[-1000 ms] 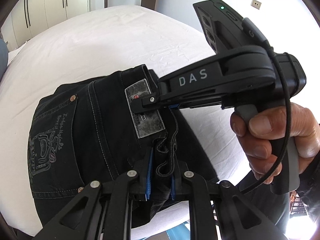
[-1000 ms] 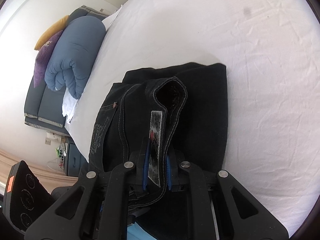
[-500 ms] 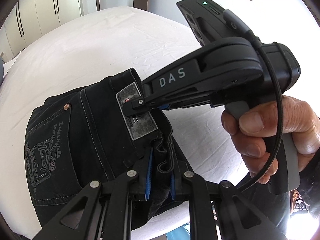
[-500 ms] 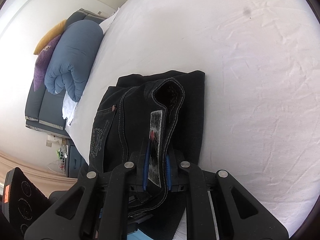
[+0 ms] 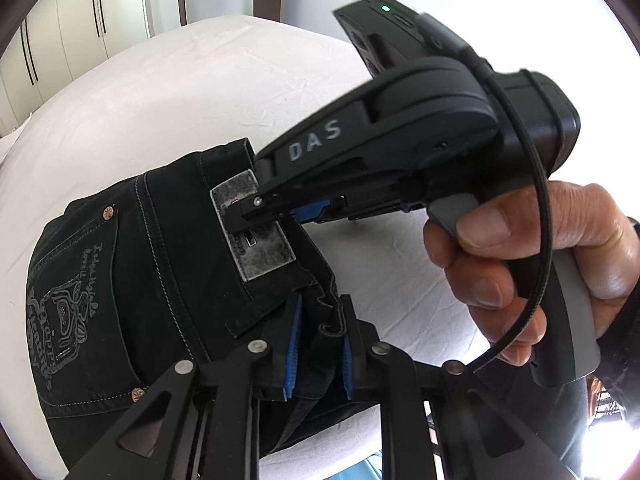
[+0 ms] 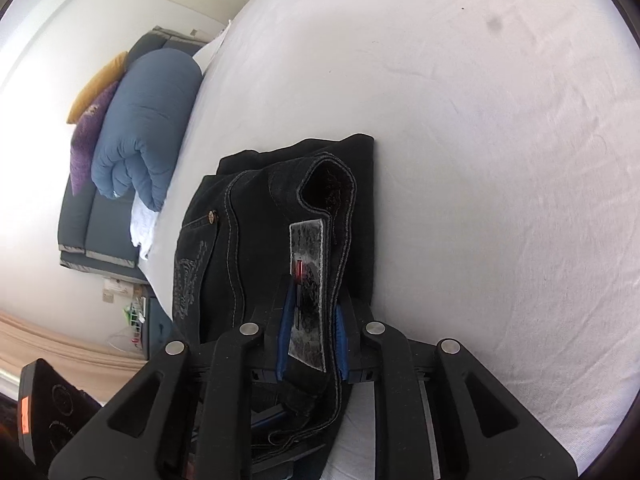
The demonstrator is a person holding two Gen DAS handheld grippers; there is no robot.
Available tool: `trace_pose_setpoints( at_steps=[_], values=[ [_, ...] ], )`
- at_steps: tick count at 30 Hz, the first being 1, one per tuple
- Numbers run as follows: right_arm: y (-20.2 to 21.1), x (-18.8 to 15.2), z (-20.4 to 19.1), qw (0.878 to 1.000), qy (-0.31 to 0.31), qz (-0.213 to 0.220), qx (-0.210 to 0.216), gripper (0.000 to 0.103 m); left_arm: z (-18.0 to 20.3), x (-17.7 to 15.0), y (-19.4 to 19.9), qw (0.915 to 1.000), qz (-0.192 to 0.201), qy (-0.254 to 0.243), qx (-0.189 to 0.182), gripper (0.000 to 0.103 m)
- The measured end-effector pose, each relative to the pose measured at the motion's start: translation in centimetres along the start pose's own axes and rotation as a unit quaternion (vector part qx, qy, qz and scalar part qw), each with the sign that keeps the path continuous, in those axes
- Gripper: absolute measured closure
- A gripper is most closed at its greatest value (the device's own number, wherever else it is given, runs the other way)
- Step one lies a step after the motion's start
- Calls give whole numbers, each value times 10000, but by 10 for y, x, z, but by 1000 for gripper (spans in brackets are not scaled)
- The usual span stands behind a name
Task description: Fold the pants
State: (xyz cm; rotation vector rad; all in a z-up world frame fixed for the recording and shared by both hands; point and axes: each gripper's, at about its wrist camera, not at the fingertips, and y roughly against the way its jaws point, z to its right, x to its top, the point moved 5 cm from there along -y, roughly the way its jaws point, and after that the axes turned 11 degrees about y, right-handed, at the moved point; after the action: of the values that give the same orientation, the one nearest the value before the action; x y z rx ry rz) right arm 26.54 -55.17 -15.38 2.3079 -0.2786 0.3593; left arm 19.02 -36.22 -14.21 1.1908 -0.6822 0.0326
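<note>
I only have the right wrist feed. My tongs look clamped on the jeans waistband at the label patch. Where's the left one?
Observer: The left tongs are shut on the black jeans too, on the waistband edge just below the grey label patch.
Operator: Are the two close together?
Observer: Yes. The left view shows the right tongs pinching at the patch itself, right next to the left grip.
Operator: Which side of the jeans faces up?
Observer: The back: an embroidered back pocket with copper rivets shows there.
Operator: Anything beyond the bed on that side?
Observer: White wardrobe doors behind its far edge.
</note>
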Motion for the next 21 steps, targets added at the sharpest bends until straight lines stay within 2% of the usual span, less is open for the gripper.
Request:
trace_pose_setpoints(
  at_steps=[2,4,6,8,10,13,14,16,18,21],
  values=[
    [2,0,1,10000,-55,46,3,84,-5,-1,5,9997,12,168,-147,81],
    [7,1,0,9999,-118,78,-75,81,-10,-1,17,9986,83,334,-406,71],
    [12,3,-1,9996,-136,137,-216,80,-18,-1,36,9969,317,428,-575,53],
    [18,3,0,9987,-73,183,-469,80,-29,-4,53,9956,474,556,-581,43],
    [18,1,5,9973,-60,91,-721,80,-43,-8,69,9937,567,714,-657,42],
    [22,0,10,9936,-101,63,-1122,80,-74,-16,89,9913,690,998,-515,40],
    [26,0,9,9924,-126,114,-1218,80,-85,-18,95,9901,737,1124,-399,36],
    [37,1,4,9881,-103,216,-1521,80,-111,-22,102,9874,794,1346,-267,35],
    [46,2,-12,9902,-3,408,-1339,80,-136,-21,108,9839,813,1589,-88,35],
    [51,2,-41,9952,253,513,-790,80,-176,-22,103,9788,790,1890,64,35]
  ],
)
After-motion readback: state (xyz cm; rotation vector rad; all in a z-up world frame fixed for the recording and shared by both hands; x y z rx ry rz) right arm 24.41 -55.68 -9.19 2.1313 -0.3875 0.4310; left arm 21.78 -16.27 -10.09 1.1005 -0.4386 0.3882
